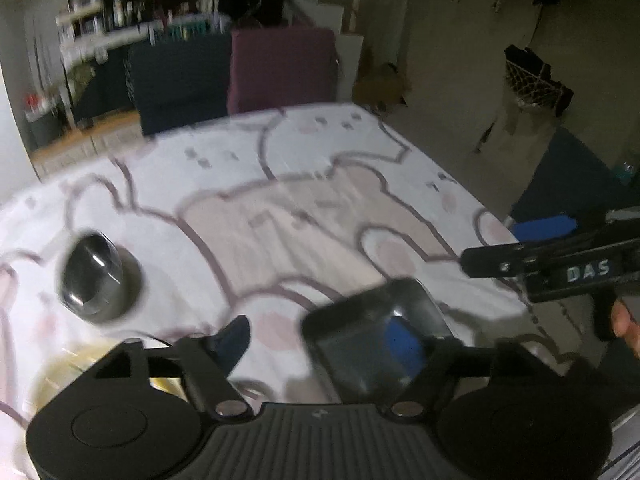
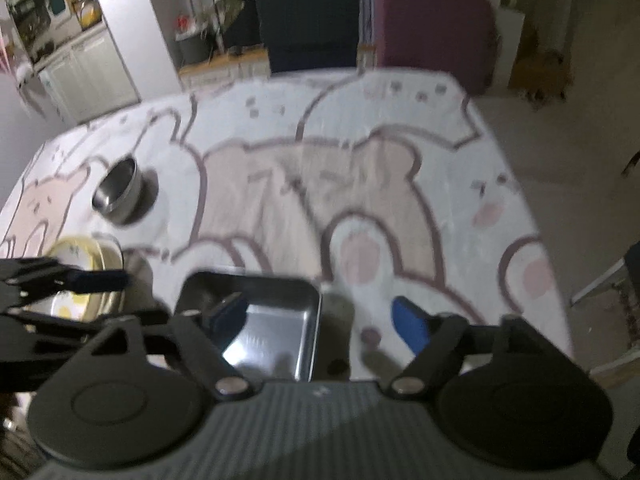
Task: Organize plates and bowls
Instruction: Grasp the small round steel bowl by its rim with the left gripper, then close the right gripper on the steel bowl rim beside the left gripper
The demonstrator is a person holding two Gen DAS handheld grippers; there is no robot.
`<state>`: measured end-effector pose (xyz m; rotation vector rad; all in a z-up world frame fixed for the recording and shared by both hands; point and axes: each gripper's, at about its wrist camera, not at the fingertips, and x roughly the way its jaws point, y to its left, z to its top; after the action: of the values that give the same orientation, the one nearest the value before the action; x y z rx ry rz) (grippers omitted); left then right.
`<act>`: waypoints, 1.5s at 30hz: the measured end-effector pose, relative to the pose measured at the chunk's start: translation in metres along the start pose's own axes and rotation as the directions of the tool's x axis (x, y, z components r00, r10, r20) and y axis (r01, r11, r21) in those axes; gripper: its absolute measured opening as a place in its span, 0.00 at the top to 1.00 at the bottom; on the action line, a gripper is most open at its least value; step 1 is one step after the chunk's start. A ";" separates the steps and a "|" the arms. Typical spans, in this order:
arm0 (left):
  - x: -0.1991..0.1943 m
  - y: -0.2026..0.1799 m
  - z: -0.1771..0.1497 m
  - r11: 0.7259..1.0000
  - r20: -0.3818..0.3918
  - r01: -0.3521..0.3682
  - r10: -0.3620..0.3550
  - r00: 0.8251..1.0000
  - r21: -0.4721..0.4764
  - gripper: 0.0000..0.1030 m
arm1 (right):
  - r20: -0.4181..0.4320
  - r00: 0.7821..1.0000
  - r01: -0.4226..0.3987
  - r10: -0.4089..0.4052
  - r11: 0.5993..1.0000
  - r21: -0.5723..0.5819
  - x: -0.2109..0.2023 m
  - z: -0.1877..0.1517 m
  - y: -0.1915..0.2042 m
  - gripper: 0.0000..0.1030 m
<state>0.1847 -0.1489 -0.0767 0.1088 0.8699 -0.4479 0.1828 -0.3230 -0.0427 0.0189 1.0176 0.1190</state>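
A rectangular steel tray [image 1: 360, 344] lies on the bear-print tablecloth [image 1: 280, 208] near its front edge. My left gripper [image 1: 320, 342] hangs over it, open: one blue fingertip shows over the tray's inside, the other stands well clear to the left. My right gripper [image 2: 320, 318] is open too, its left finger over the tray [image 2: 276, 332], its right one over bare cloth. A round steel bowl [image 1: 96, 280] [image 2: 120, 192] stands at the left. Yellowish plates [image 2: 84, 260] are stacked in front of it. All is motion-blurred.
A dark blue chair [image 2: 308, 24] and a maroon chair [image 2: 436, 28] stand at the table's far side. Shelves and cabinets [image 2: 80, 68] fill the back left. Bare floor [image 2: 572, 140] lies to the right of the table. A fingertip of a hand [image 1: 624, 320] shows on the right gripper's handle.
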 end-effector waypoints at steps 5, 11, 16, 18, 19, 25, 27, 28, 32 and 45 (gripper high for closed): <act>-0.031 0.031 0.019 0.998 0.071 -0.055 0.055 0.996 0.002 0.00 | 0.136 0.990 -0.047 0.043 0.999 0.026 -0.021 0.016 0.008 0.00; -0.045 0.082 0.037 0.989 0.162 -0.144 0.148 0.976 -0.036 0.00 | 0.255 0.961 -0.112 0.102 0.993 0.024 -0.020 0.043 0.041 0.00; -0.032 0.138 0.047 0.974 0.164 -0.174 0.197 0.967 -0.145 0.00 | 0.255 0.954 -0.160 0.160 0.987 -0.019 0.004 0.069 0.086 0.00; -0.020 0.161 0.051 0.961 0.138 -0.212 0.237 0.962 -0.176 0.00 | 0.227 0.958 -0.173 0.176 0.984 -0.032 0.020 0.079 0.105 0.00; -0.014 0.172 0.052 0.956 0.119 -0.226 0.251 0.961 -0.189 0.00 | 0.209 0.960 -0.181 0.184 0.983 -0.035 0.028 0.084 0.115 0.00; 0.034 0.227 0.057 0.925 -0.022 -0.308 0.312 0.950 -0.223 0.00 | 0.091 0.976 -0.197 0.197 0.980 -0.016 0.079 0.104 0.164 0.00; 0.048 0.240 0.059 0.920 -0.054 -0.324 0.320 0.946 -0.221 0.00 | 0.050 0.978 -0.201 0.201 0.980 -0.007 0.095 0.109 0.176 0.00; 0.054 0.244 0.061 0.918 -0.068 -0.332 0.325 0.943 -0.218 0.00 | 0.026 0.980 -0.198 0.198 0.980 -0.002 0.106 0.111 0.183 0.00; 0.077 0.254 0.068 0.924 -0.102 -0.330 0.315 0.943 -0.193 0.00 | -0.036 0.983 -0.182 0.182 0.983 -0.003 0.136 0.114 0.206 0.00; 0.138 0.273 0.065 0.927 -0.209 -0.352 0.322 0.923 -0.128 0.00 | -0.134 0.987 -0.089 0.088 0.996 -0.001 0.194 0.111 0.242 0.00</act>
<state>0.4235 0.0332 -0.1630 0.1483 1.0443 -0.0403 0.3562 -0.0568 -0.1314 0.0499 1.1511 0.2073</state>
